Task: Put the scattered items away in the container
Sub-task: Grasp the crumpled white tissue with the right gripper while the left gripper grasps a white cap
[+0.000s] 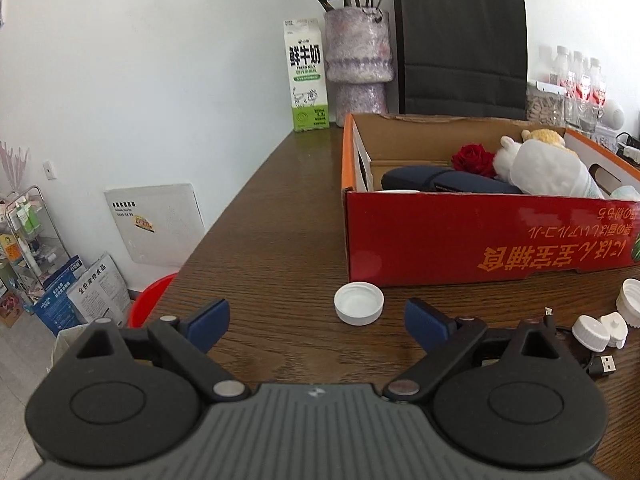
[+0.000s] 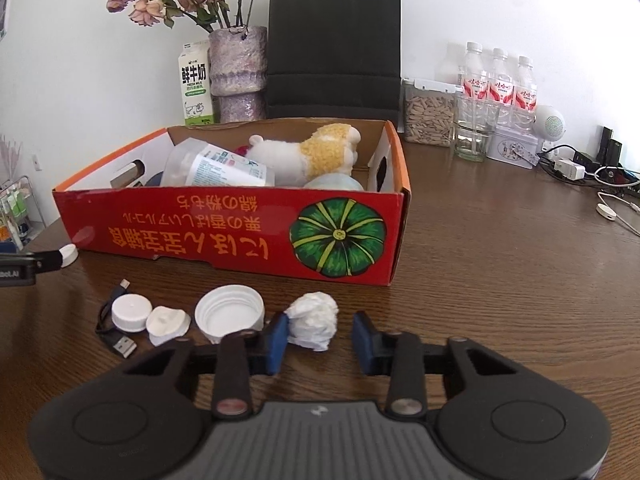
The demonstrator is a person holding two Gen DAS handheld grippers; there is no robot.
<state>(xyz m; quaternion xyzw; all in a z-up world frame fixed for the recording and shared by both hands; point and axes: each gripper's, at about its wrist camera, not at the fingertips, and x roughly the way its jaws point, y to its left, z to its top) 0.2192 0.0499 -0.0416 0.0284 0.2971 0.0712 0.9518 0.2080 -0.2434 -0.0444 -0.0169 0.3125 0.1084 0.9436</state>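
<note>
Two grippers: left gripper [image 1: 317, 325] and right gripper [image 2: 320, 338], both spread wide, holding nothing.
Left view only: white cap [image 1: 359, 303] (hollow up) before red box [image 1: 480, 236].
Right view only: crumpled tissue [image 2: 314, 316] between the fingers.

Counts: what's sitting on and around the table

Showing one red cardboard box [image 2: 224, 236], one plush toy [image 2: 312, 152] inside it, one red rose [image 1: 474, 159], one crumpled tissue wad [image 2: 314, 318]. White caps lying loose: four (one wide open cap [image 2: 229, 314], one small round cap [image 2: 130, 313], one flip-top cap [image 2: 167, 323], one shallow lid [image 1: 359, 303]). One USB cable [image 2: 116, 336], one milk carton [image 2: 195, 84], one vase [image 2: 238, 74], one black paper bag [image 2: 334, 48], three water bottles [image 2: 498, 80].
</note>
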